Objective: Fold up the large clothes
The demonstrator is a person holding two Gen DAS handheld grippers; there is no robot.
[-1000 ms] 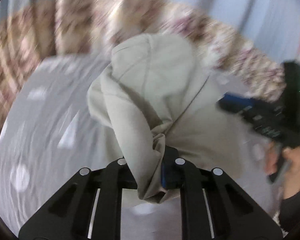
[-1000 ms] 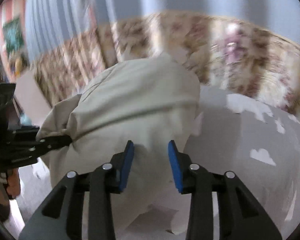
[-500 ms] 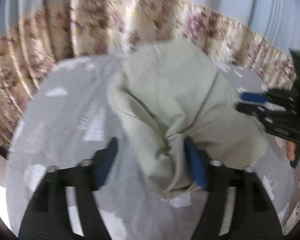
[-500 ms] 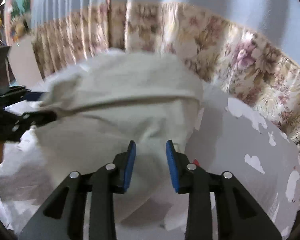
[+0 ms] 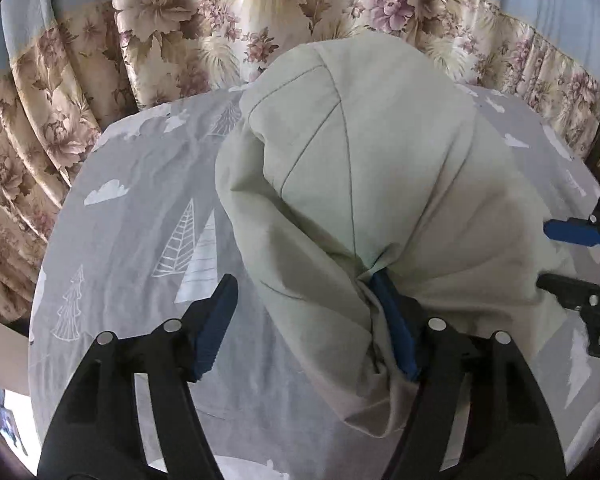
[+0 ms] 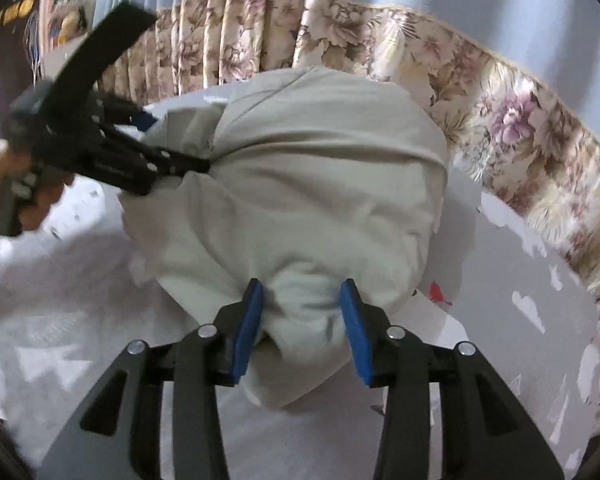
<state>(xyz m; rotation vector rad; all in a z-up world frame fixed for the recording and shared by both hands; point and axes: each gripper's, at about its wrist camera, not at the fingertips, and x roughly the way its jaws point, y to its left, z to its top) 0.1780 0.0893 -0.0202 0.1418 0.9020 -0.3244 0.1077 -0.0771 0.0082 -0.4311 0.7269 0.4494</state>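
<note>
A large beige garment (image 5: 380, 160) lies bunched in a mound on the grey printed bedsheet (image 5: 140, 220). My left gripper (image 5: 302, 284) stands wide at its near edge. A fold hangs against its right pad, the left pad is bare above the sheet, and its jaws are closing. In the right wrist view the same garment (image 6: 320, 180) fills the middle. My right gripper (image 6: 301, 286) has a puckered wad of its edge filling the gap, both blue pads against it. The left gripper (image 6: 176, 142) shows at the garment's far left side, the right gripper (image 5: 556, 260) at the right edge of the left view.
Floral curtains (image 5: 180, 20) under a pale blue drape hang close behind the bed's far edge. Grey sheet (image 6: 500, 320) lies bare on both sides of the mound. A person's hand (image 6: 40, 200) grips the left tool's handle. Posters show at the upper left (image 6: 20, 8).
The left gripper let go of the garment and swung wide, and the cloth slumped onto the sheet. Both grippers sank toward the bed. The right pads stand wider apart around a thicker wad.
</note>
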